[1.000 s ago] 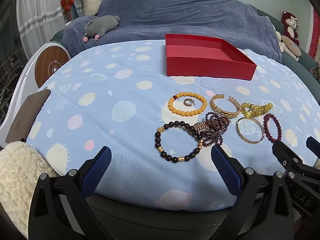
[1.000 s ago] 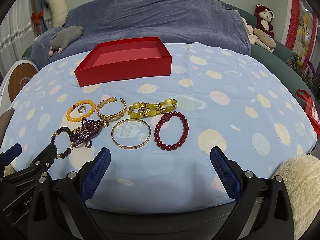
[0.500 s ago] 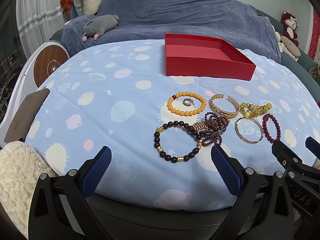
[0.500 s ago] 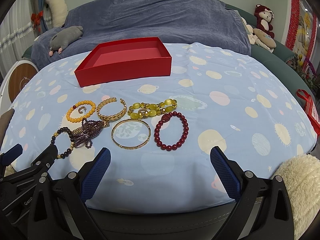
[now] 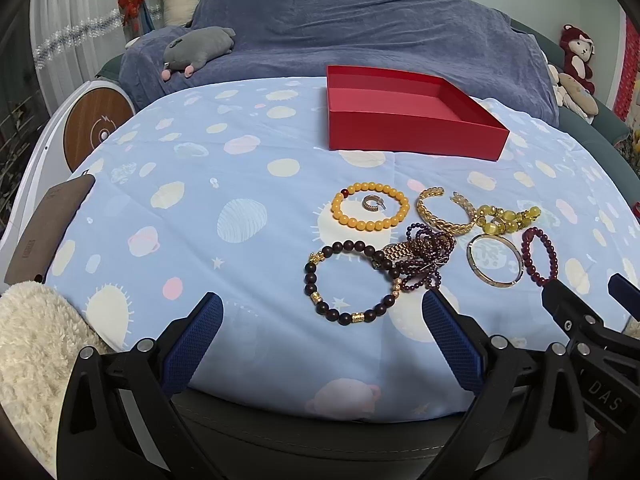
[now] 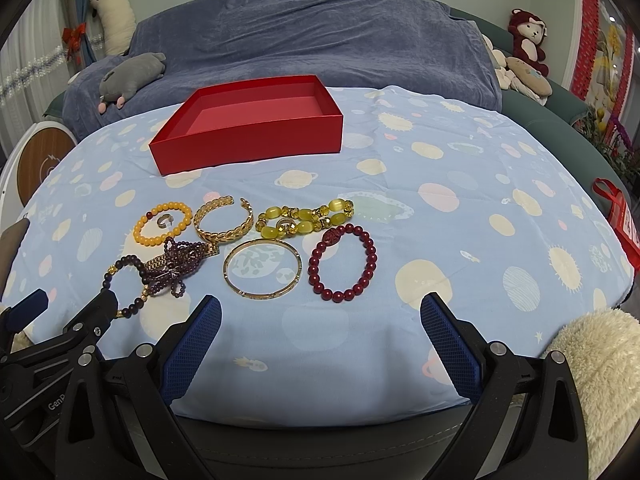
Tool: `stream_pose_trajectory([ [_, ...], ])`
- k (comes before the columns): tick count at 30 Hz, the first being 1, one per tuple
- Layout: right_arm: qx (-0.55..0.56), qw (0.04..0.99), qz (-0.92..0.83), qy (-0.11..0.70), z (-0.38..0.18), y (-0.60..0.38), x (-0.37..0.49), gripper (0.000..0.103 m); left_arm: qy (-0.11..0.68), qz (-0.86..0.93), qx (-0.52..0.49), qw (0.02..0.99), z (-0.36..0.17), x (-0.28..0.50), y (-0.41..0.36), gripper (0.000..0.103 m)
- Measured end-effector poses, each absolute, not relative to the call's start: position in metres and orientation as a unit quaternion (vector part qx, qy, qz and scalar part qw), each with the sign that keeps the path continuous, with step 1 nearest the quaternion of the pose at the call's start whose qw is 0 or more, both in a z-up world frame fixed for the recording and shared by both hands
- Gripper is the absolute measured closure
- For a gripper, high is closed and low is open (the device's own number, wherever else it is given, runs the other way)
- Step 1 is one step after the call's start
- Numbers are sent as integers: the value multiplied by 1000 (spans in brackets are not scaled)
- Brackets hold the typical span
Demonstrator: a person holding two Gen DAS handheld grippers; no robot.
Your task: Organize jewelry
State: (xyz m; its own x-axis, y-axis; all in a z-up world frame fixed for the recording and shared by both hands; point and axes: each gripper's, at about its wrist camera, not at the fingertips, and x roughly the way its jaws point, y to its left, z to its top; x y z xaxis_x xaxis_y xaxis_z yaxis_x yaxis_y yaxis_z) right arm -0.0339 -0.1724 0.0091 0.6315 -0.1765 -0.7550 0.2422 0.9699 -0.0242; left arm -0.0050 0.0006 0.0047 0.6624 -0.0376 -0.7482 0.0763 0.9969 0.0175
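Note:
Several bracelets lie on the blue patterned cloth. In the left wrist view there is a dark bead bracelet [image 5: 320, 308], an orange bead bracelet [image 5: 356, 222] with a small ring [image 5: 371, 203] inside it, and a purple bead tangle [image 5: 426, 258]. The right wrist view shows a gold cuff [image 6: 236, 232], a yellow stone bracelet [image 6: 306, 216], a thin gold bangle [image 6: 298, 276] and a red bead bracelet [image 6: 370, 268]. An empty red box [image 6: 256, 146] stands behind them. My left gripper [image 5: 320, 322] and right gripper [image 6: 320, 320] both hover open near the table's front edge, holding nothing.
A sofa under a blue blanket [image 6: 304, 36] sits behind the table, with a grey plush toy [image 5: 200, 46] on it. A brown flat object [image 5: 44, 232] lies at the table's left edge. Fluffy cream sleeves [image 6: 596, 356] show at the frame edges.
The left wrist view has shifted very slightly; the jewelry, box and right gripper stay as they were.

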Motion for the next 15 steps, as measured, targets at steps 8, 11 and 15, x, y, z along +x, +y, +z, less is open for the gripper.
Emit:
stream_pose_trajectory([
  [8, 41, 903, -117, 411, 10, -173, -34, 7, 412, -37, 22, 910, 4, -5, 0, 8],
  [11, 41, 903, -118, 411, 11, -173, -33, 7, 421, -44, 22, 906, 2, -3, -1, 7],
  [15, 43, 903, -114, 412, 12, -172, -30, 7, 433, -55, 17, 899, 1, 2, 0, 7],
])
